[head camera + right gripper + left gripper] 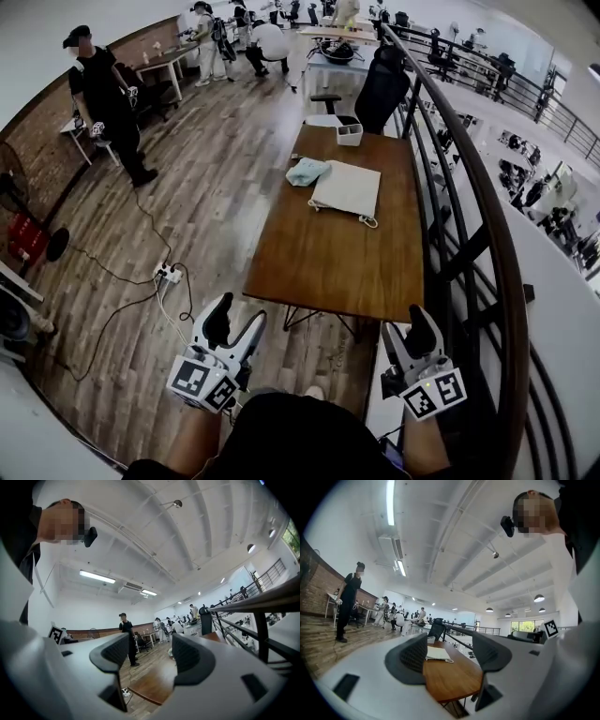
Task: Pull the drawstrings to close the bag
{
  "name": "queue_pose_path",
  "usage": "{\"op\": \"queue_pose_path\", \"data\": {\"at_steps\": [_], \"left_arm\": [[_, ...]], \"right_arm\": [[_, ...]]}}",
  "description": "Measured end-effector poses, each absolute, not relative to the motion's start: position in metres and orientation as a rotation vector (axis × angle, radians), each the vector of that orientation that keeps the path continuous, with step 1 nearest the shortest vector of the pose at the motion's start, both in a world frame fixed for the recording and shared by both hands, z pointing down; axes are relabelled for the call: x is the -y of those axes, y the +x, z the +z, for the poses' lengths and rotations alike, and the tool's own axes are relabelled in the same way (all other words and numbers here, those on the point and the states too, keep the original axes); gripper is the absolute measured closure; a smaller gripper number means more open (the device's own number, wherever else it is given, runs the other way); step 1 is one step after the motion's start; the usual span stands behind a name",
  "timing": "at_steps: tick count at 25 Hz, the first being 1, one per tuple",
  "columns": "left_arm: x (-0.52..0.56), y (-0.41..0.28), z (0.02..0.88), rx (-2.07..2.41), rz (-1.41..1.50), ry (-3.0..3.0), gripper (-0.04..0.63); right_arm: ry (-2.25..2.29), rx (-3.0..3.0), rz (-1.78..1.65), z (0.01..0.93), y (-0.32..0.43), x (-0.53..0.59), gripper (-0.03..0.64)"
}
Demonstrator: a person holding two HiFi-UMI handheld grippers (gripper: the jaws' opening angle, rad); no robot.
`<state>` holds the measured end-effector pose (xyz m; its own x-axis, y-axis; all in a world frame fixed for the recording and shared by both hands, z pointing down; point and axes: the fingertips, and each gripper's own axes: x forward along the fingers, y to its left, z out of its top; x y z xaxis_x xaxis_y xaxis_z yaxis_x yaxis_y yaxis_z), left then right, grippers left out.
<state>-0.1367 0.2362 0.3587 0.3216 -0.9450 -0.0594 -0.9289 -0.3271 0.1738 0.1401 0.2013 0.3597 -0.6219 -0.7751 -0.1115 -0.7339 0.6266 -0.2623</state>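
We see the bag (348, 187), a pale, flat cloth pouch, lying on the far half of the worktop (328, 272), toward its right edge. Its drawstring (367, 221) trails loose off the near corner in a small loop on the wood. Just beside the bag on its left lies a crumpled light blue cloth (307, 171), and beyond both, near the far end, stands a small white container (350, 134). A black office chair (380, 89) sits at the far end of the worktop, and a dark railing (469, 216) runs along its right side.

Our left tool (236, 322) is held low, short of the near edge of the worktop and well apart from the bag. In the left gripper view the left tool's (450, 656) jaws stand wide apart with nothing between them; through the gap we look along the worktop (452, 679) to the bag (437, 653). Our right tool (405, 336) is held near the worktop's near right corner, also well away from the bag. In the right gripper view the right tool's (146, 656) jaws are likewise parted and hold nothing.

On the wooden floor to the left lies a power strip (169, 274) with cables, and a person in black (108, 98) stands farther off by the brick wall.
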Motion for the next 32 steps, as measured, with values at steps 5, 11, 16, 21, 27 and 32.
{"op": "queue_pose_path", "data": {"at_steps": [5,11,16,21,27,32], "left_arm": [[-0.212,-0.124,0.365,1.746,-0.179,2.468,0.299],[-0.170,-0.118,0.378,1.694,-0.155,2.488,0.299],[-0.120,-0.117,0.385,1.659,-0.149,2.522,0.299],[-0.064,-0.125,0.385,1.624,-0.146,2.549,0.299],[-0.011,-0.136,0.390,1.591,-0.142,2.555,0.299],[0.026,-0.148,0.407,1.563,-0.087,2.541,0.299]], "right_arm": [[-1.296,-2.617,-0.288,0.370,0.159,-0.180,0.333],[-1.384,-2.597,-0.307,0.384,0.169,-0.155,0.334],[-1.464,-2.563,-0.292,0.386,0.177,-0.119,0.342],[-1.496,-2.532,-0.290,0.376,0.171,-0.071,0.351],[-1.506,-2.534,-0.319,0.371,0.154,-0.018,0.371],[-1.501,-2.579,-0.342,0.379,0.127,0.020,0.377]]}}
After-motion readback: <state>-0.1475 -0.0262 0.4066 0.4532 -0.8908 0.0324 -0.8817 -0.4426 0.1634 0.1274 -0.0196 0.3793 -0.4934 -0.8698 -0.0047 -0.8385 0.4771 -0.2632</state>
